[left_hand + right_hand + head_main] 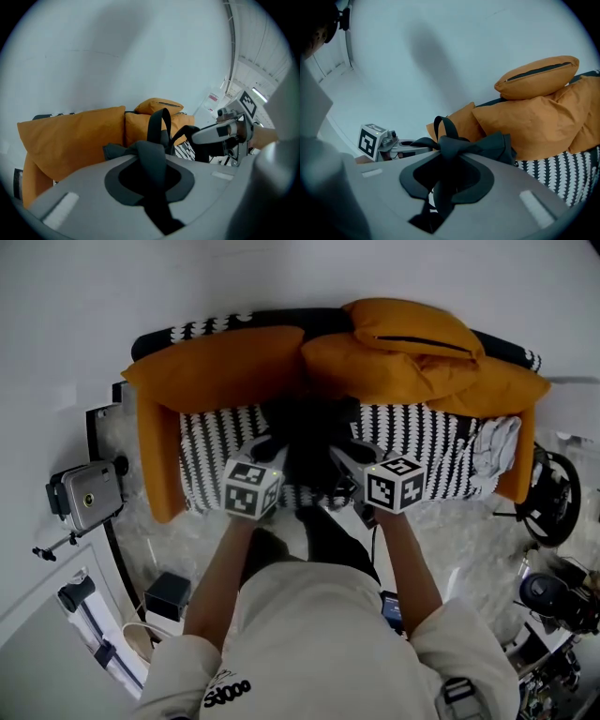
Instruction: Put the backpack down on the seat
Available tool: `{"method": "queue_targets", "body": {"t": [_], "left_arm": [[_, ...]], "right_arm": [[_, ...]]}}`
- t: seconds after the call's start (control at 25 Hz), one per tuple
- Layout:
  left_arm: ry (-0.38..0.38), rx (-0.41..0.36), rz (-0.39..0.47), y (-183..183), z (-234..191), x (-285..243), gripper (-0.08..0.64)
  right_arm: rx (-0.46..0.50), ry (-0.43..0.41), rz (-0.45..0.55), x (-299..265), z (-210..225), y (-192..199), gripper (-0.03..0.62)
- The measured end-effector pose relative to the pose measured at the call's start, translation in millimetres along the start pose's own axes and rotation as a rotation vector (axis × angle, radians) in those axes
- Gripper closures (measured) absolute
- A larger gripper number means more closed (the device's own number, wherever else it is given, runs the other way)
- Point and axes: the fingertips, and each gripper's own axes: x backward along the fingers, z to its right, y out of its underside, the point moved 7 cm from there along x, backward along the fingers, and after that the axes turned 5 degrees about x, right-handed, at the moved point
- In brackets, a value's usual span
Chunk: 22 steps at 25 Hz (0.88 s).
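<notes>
The black backpack (309, 439) hangs over the black-and-white patterned seat (427, 442) of a sofa, between my two grippers. My left gripper (274, 450) is shut on one of its straps (151, 159), which runs down through the jaws in the left gripper view. On the other side, my right gripper (343, 456) is shut on another strap (449, 157). The carry loop (158, 124) stands up above the bunched fabric. Each gripper shows in the other's view: the right gripper (219, 133) and the left gripper (391, 146). Whether the pack's bottom touches the seat is hidden.
Orange cushions (220, 367) (412, 343) line the sofa's back, with orange arm pads at both ends. A pale cloth (495, 446) lies at the seat's right end. A camera on a stand (89, 495) and a black box (169, 594) are at left, gear (553, 493) at right.
</notes>
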Motion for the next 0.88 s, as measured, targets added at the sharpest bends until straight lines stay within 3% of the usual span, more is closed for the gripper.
{"method": "queue_targets", "body": {"t": [0.88], "left_arm": [[-0.042,0.018,-0.033,-31,-31,-66,0.514]], "right_arm": [[-0.037,0.0,-0.036,-35,62,-22,0.522]]}}
